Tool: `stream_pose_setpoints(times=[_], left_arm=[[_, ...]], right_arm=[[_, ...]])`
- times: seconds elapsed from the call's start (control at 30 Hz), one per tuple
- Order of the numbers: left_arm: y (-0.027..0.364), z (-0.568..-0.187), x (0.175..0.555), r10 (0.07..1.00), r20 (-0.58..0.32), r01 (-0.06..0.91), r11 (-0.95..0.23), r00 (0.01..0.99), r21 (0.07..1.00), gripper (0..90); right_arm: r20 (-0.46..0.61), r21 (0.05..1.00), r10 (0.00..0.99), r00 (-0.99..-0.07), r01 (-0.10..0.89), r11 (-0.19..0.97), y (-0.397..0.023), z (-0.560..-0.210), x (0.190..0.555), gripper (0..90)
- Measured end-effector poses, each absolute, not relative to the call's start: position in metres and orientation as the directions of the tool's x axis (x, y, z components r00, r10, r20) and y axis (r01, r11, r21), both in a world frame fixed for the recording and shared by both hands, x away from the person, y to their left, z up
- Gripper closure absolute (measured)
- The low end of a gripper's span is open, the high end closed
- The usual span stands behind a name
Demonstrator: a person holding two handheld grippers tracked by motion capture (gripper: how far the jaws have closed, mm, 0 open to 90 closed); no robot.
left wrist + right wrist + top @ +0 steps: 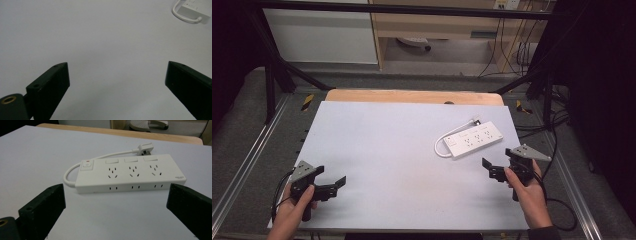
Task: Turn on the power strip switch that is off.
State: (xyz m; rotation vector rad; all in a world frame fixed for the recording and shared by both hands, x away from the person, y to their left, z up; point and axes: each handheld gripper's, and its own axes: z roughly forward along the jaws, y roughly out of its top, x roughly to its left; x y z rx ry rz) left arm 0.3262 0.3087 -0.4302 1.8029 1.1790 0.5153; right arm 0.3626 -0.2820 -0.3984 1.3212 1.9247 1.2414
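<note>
The power strip lies flat on the right half of the white surface, just ahead of the right gripper, whose jaws stand wide apart with nothing between them and face the strip's long side almost square on. Its long axis runs across those jaws, switch end toward the surface's middle, the cord looping round behind to the plug at the far side. The left gripper, jaws also spread wide and empty, sits well apart at the near left corner, so the right looks the likelier one to reach.
</note>
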Motion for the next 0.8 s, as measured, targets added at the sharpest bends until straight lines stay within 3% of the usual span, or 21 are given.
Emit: stream_pose_setpoints(times=[0.8], left_arm=[[0.307, -0.429, 0.325, 0.875, -0.118, 0.499, -0.152, 0.469, 0.853, 5.7]], right_arm=[[0.108, 0.831, 0.897, -0.429, 0.534, 0.155, -0.278, -0.442, 0.342, 2.8]])
